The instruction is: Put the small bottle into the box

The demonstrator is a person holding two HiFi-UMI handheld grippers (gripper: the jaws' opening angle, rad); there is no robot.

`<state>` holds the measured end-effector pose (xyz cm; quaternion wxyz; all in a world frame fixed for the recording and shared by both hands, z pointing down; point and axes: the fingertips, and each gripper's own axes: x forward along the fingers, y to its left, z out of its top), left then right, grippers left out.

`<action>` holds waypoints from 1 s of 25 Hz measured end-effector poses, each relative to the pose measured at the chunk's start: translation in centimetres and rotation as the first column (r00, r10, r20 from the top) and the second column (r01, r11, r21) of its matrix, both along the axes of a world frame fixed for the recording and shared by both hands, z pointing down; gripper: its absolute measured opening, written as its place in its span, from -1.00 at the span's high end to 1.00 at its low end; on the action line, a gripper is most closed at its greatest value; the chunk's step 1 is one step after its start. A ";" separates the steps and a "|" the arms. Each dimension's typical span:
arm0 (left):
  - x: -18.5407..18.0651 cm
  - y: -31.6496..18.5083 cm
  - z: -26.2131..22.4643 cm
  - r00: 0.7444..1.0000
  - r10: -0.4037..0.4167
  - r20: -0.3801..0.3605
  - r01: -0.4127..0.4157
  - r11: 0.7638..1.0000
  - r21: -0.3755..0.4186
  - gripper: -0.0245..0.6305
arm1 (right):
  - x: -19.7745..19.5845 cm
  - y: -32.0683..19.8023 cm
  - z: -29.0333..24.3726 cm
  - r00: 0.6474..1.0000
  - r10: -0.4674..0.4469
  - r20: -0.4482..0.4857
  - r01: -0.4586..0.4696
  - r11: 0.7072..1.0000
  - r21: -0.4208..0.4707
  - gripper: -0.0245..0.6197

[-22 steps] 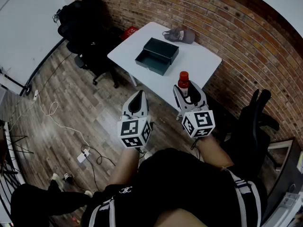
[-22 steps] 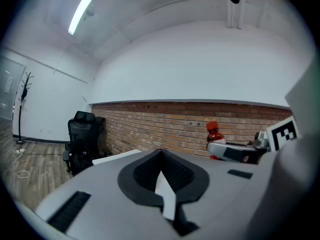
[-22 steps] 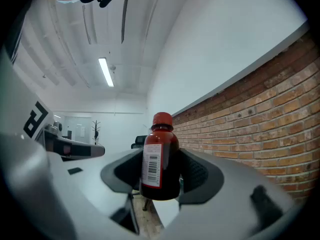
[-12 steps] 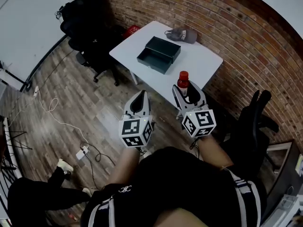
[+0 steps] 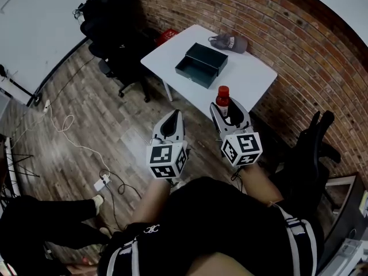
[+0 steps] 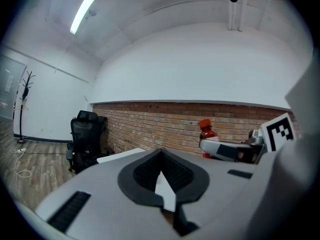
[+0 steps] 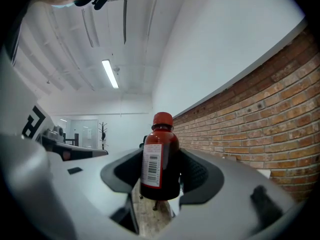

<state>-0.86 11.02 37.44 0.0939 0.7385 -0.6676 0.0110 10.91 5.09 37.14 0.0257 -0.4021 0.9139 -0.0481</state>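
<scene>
**A:** What is hidden or hard to make out?

**B:** The lower part of the small bottle is covered by the jaws of the right gripper. Only its red lid, dark red body and a barcode label are shown, and the print on the label cannot be read. The inside of the box is dark, so nothing can be made out there. The near edge of the white table is partly covered by the right gripper. A person in dark clothing is cut off at the lower left corner of the head view.

**A:** How are the tools held, and where is the bottle?

**B:** The bottle is pinched upright between the right gripper's pads. It is held in the air, seen against the table's near edge and well apart from the box. The left gripper is shown with its jaws pressed together at the tips, with nothing between them. The box lies open on the table, near a grey baseball cap at the far edge by the brick wall.

**A:** What differs from the earlier frames?

**B:** The table, the box and the black office chairs are now seen slightly further right in the head view. The light-coloured foot of the person at lower left is also further right. Both grippers are kept in the same pose, and the bottle is still clamped.
</scene>
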 end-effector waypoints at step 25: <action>-9.0 2.3 2.7 0.999 0.040 -0.015 -0.041 0.999 -0.017 0.89 | -8.5 2.1 1.6 0.999 0.034 0.010 -0.033 0.999 -0.016 0.24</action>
